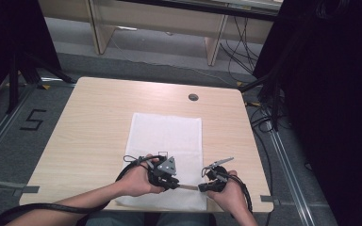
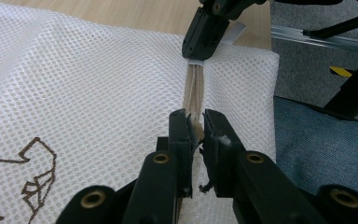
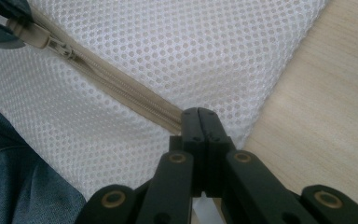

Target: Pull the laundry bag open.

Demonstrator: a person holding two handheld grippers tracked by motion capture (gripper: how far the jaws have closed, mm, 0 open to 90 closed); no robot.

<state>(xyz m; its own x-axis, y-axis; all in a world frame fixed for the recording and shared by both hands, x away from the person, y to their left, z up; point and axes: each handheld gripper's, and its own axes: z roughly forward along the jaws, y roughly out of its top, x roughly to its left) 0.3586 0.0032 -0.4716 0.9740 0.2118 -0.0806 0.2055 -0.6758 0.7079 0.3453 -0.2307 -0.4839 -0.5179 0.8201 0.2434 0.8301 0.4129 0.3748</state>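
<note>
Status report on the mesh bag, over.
Left hand-held gripper shut on zipper pull. Right hand-held gripper shut on zipper end. Mesh bag flat on table. Nothing blocking.

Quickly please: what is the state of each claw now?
Left claw: closed on the zipper pull of the mesh bag.
Right claw: closed on the zipper end.

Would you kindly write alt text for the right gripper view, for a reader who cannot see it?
The right gripper, jaws shut, pinches the end of a beige zipper on a white mesh bag near the bag's corner. The zipper runs up and left to its slider, where the left gripper shows at the frame's corner. Light wood table lies at right, blue denim at lower left.
</note>
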